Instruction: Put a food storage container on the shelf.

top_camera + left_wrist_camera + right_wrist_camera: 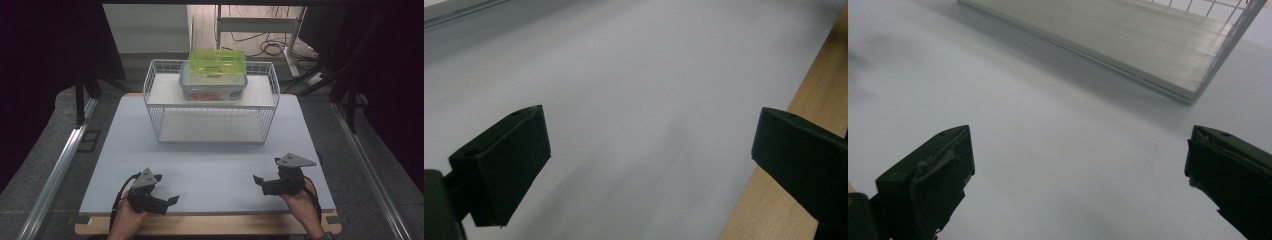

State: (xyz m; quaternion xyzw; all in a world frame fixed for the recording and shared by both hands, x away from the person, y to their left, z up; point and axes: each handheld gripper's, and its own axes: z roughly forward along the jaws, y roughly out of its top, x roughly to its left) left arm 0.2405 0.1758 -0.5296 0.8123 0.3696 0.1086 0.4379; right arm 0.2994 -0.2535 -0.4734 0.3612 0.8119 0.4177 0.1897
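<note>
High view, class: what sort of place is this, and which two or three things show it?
Probably a lab or test workshop, not a home. A person holds a left gripper and right gripper over a table bearing a wire rack; loose cables lie on the floor behind.

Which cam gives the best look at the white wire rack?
The high view: the whole white wire rack is there, both shelves, with two stacked plastic boxes on its upper shelf. The right gripper view catches just the lower shelf's near corner and a bit of wire beyond the open right tool. The left gripper view faces bare tabletop.
</note>
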